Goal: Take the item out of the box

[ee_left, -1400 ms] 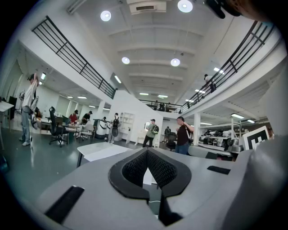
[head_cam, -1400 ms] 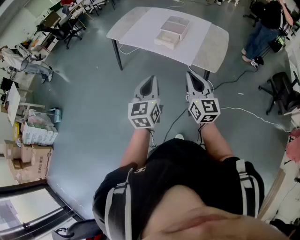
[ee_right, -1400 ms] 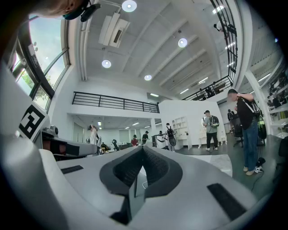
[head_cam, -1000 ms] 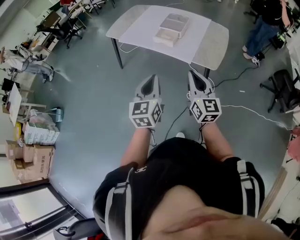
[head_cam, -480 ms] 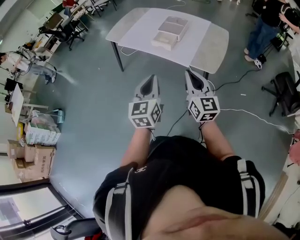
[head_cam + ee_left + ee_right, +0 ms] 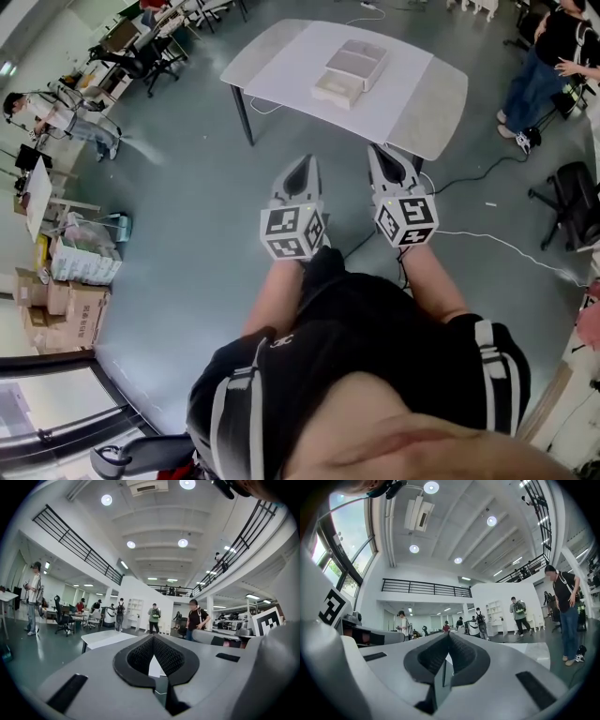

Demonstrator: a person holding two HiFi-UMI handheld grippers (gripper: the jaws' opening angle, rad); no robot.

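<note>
A flat white box (image 6: 350, 68) lies on a white-topped table (image 6: 281, 61) far ahead of me in the head view. Both grippers are held out over the grey floor, well short of the table. My left gripper (image 6: 304, 162) has its jaws together with nothing between them, and its own view shows the dark pads meeting at the tip (image 6: 153, 637). My right gripper (image 6: 380, 150) is shut and empty as well, pads closed (image 6: 448, 635). The table edge (image 6: 104, 638) shows low in the left gripper view. What is inside the box cannot be made out.
A person in a dark top and jeans (image 6: 547, 58) stands right of the table. An office chair (image 6: 574, 202) and cables (image 6: 487, 234) are on the floor at right. Cardboard boxes (image 6: 52, 305) sit at left, with desks and chairs (image 6: 141, 52) at back left.
The table and box have shifted slightly right in the head view as I step forward. Both grippers keep the same pose and stay shut.
</note>
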